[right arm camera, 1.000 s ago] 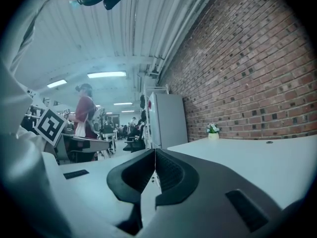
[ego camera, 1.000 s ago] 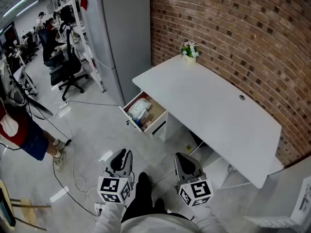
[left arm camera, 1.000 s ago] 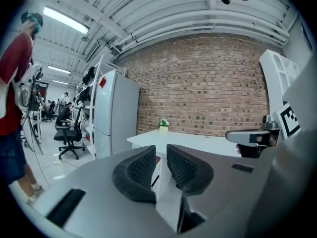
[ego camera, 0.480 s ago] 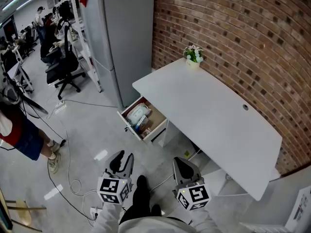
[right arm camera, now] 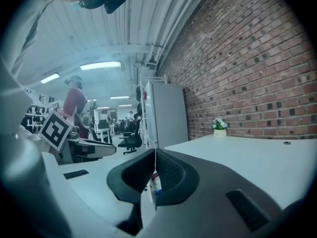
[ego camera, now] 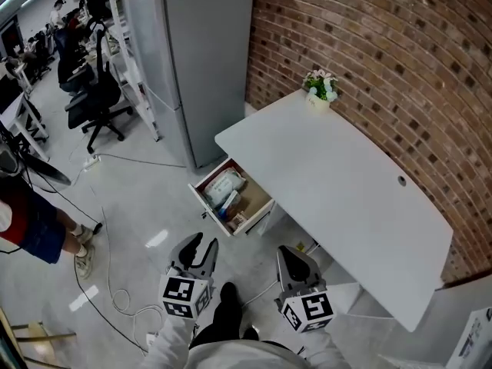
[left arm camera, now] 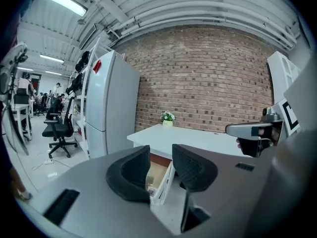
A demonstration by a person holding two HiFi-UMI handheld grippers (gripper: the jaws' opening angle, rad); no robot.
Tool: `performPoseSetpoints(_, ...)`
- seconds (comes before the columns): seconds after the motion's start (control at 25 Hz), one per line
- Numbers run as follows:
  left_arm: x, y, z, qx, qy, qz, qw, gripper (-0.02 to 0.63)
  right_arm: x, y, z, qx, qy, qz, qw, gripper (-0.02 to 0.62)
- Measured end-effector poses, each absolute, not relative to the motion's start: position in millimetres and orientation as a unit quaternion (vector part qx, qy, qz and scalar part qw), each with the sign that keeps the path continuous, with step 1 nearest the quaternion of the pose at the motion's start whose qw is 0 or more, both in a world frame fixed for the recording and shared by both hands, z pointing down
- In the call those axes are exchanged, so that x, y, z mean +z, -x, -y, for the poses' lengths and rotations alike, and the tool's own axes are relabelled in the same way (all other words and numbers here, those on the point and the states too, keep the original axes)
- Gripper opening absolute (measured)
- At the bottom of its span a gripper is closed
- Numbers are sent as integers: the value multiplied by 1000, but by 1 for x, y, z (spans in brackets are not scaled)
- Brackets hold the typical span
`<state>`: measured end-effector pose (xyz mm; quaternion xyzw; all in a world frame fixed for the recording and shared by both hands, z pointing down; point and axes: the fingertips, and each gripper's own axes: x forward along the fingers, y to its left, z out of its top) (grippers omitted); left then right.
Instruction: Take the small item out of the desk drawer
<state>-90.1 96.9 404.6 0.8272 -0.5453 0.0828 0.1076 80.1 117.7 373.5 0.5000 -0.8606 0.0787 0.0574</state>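
Observation:
The white desk (ego camera: 346,183) has its drawer (ego camera: 206,204) pulled out, with a white packet (ego camera: 223,183), a blue item (ego camera: 231,199) and small bits (ego camera: 238,220) inside. Both grippers hang over the floor, short of the drawer. My left gripper (ego camera: 201,242) points at the drawer; its jaws are opening and nothing is between them. In the left gripper view the left gripper (left arm camera: 161,158) frames the drawer (left arm camera: 159,177). My right gripper (ego camera: 290,250) is shut and empty; in its own view the right gripper (right arm camera: 155,155) has its tips touching.
A tall grey fridge (ego camera: 192,52) stands left of the desk against the brick wall (ego camera: 369,44). A flower pot (ego camera: 321,87) sits on the desk's far corner. Cables (ego camera: 115,283) trail on the floor. A person (ego camera: 23,221) and an office chair (ego camera: 88,102) are at the left.
The left jaws have spread apart. The head view has shifted, so the desk and drawer sit slightly lower and further right. Both grippers stay low in front of me.

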Motion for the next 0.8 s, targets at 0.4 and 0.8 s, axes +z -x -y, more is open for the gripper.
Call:
performPoseSetpoints(0.4,418,114,-25,88,-841,520,120,166,381,-51,-51,82,-519,847,76,28)
performPoseSetpoints(0.8,438,125,19,97,-851,496,142,167,387,-33,-11,82,-536,835,99,28)
